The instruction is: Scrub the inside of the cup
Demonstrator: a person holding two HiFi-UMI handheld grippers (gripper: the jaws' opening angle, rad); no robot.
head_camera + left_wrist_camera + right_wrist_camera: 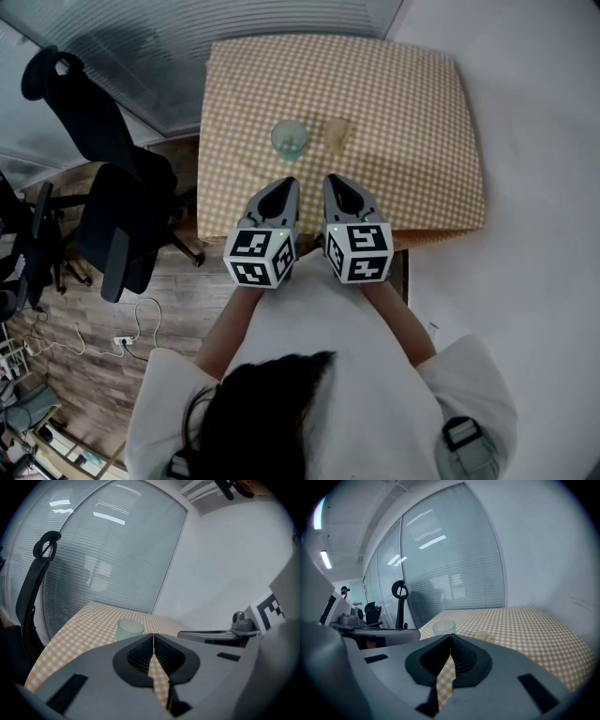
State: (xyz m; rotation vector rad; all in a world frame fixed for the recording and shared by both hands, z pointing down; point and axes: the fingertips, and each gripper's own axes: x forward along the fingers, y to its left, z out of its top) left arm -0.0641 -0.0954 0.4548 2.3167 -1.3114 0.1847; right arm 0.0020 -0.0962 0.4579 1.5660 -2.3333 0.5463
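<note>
A pale green translucent cup (289, 139) stands upright on the yellow checked tablecloth (412, 112); it also shows in the left gripper view as the cup (129, 629) and in the right gripper view as the cup (444, 627). A small beige sponge (337, 130) lies just right of it, seen faintly as the sponge (482, 635). My left gripper (284, 187) and right gripper (335, 184) hover side by side over the table's near edge, short of both objects. Both are shut with nothing between the jaws; the left gripper (153, 637) and right gripper (450, 638) show tips meeting.
Black office chairs (112, 187) stand left of the table on the wood floor (103, 319). A white wall (534, 141) runs along the right, and a glass partition with blinds (108, 555) lies behind the table. Cables and a power strip (122, 342) lie on the floor.
</note>
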